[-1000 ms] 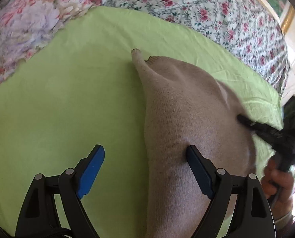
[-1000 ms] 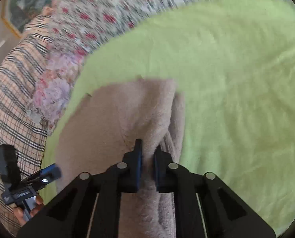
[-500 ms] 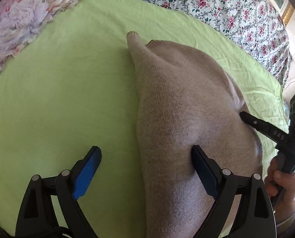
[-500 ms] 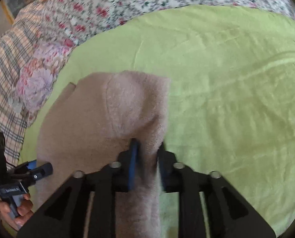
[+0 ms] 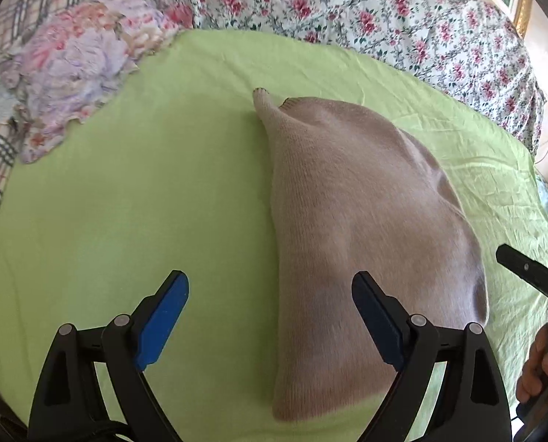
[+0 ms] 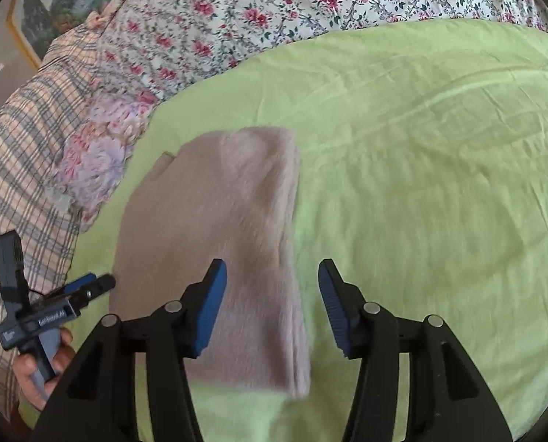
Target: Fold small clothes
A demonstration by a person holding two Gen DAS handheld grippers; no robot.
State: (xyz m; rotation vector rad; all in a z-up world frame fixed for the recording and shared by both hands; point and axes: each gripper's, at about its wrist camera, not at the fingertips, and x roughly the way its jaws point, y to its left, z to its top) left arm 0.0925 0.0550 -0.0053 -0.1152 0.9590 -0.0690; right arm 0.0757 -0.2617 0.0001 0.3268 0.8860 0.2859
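A beige knitted garment (image 5: 354, 228) lies folded lengthwise on a lime green sheet (image 5: 126, 202); it also shows in the right wrist view (image 6: 222, 235). My left gripper (image 5: 270, 316) is open and empty, hovering over the garment's near left edge. My right gripper (image 6: 272, 305) is open and empty, above the garment's near right edge. The right gripper's tip shows at the right of the left wrist view (image 5: 527, 276). The left gripper shows at the lower left of the right wrist view (image 6: 53, 305).
The green sheet (image 6: 421, 184) covers a bed with a floral spread (image 5: 384, 11) behind it. A pastel floral cloth (image 5: 75, 73) and a plaid cloth (image 6: 20, 154) lie at the left. A framed picture (image 6: 60, 3) stands at the far back.
My right gripper has opened and let go of the garment, which now lies flat on the sheet. Both grippers have drawn back a little.
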